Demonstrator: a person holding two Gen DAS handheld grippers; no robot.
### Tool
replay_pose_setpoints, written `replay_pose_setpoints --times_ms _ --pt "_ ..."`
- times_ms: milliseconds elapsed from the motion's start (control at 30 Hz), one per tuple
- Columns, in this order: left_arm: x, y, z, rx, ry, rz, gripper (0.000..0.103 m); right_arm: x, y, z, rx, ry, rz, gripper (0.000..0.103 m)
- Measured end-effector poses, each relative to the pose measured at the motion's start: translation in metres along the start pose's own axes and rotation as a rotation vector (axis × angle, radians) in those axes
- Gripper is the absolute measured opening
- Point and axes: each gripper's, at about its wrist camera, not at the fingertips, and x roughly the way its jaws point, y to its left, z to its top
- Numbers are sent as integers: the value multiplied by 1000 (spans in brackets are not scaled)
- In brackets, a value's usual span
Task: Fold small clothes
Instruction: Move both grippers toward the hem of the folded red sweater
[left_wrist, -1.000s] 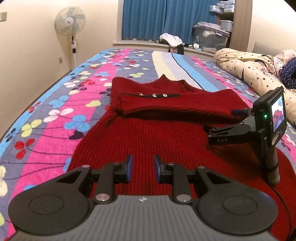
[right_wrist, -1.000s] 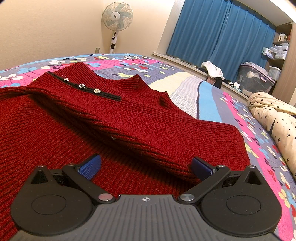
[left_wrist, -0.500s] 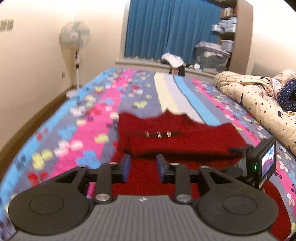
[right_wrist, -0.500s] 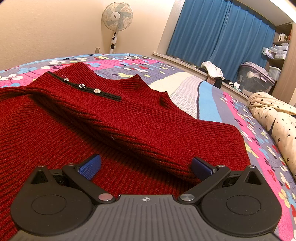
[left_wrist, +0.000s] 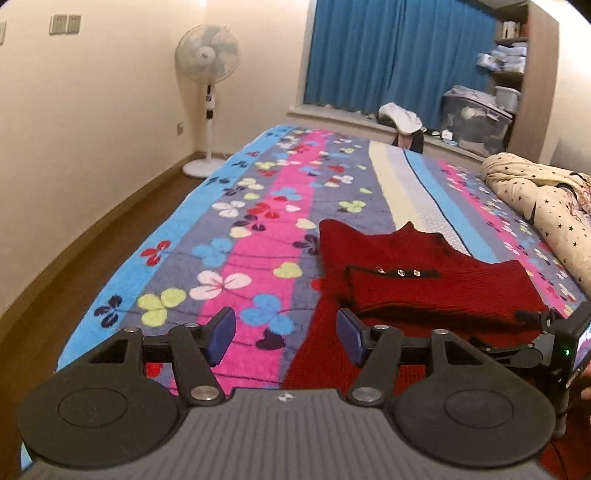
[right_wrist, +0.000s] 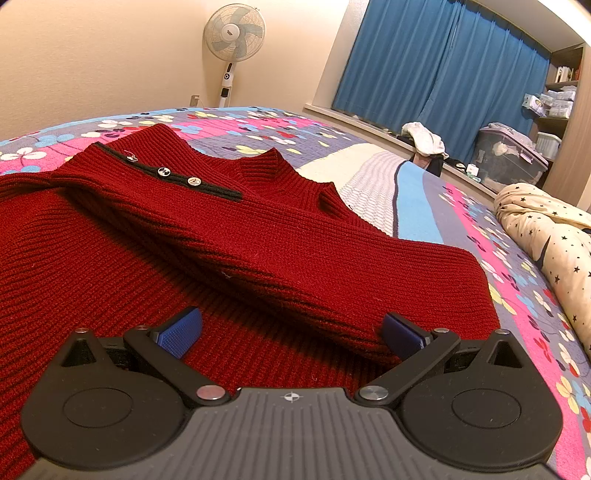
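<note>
- Left wrist view: your left gripper (left_wrist: 284, 334) has just been opening and now stands spread with nothing between its blue pads; a second ago it sat low over the red sweater (left_wrist: 424, 291), now it hangs above the sweater's left edge, over the floral bedspread (left_wrist: 236, 254)
- Right wrist view: your right gripper (right_wrist: 291, 332) stays spread wide, resting on the sweater below the folded-over sleeve (right_wrist: 280, 254); judging by this, one fold is laid and released

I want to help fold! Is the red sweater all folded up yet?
Not yet. One sleeve of the red knitted sweater already lies folded across its chest. The left gripper holds nothing; its jaws have just been opening. The right gripper is open, low over the sweater. The body still lies spread on the flowery bedspread, waiting to be folded.
</note>
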Motion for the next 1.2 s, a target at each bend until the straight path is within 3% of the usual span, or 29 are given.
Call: replay_pose_setpoints --times_ms 200,667,800,900,967,1067,1133,1200 --pt "11 1 -4 -28 81 -58 69 0 1 0 -1 -1 -2 102" --pt "20 -35 -27 210 116 -100 72 2 -4 1 37 9 28 102" --pt "19 -35 -34 236 127 -117 72 -9 -9 7 41 53 44 102" --pt "12 -30 -36 222 120 -130 74 -42 -23 16 77 11 6 100" --pt "4 -25 -40 216 105 -116 82 -79 -36 23 121 -66 -14 101" --pt "-11 -16 -51 228 94 -94 83 -137 -52 31 141 -118 -58 102" --pt "-18 -11 -57 237 108 -106 83 -178 -59 23 141 -149 -113 102" --pt "-24 -6 -62 261 117 -122 83 -210 -69 8 167 -147 -102 102"
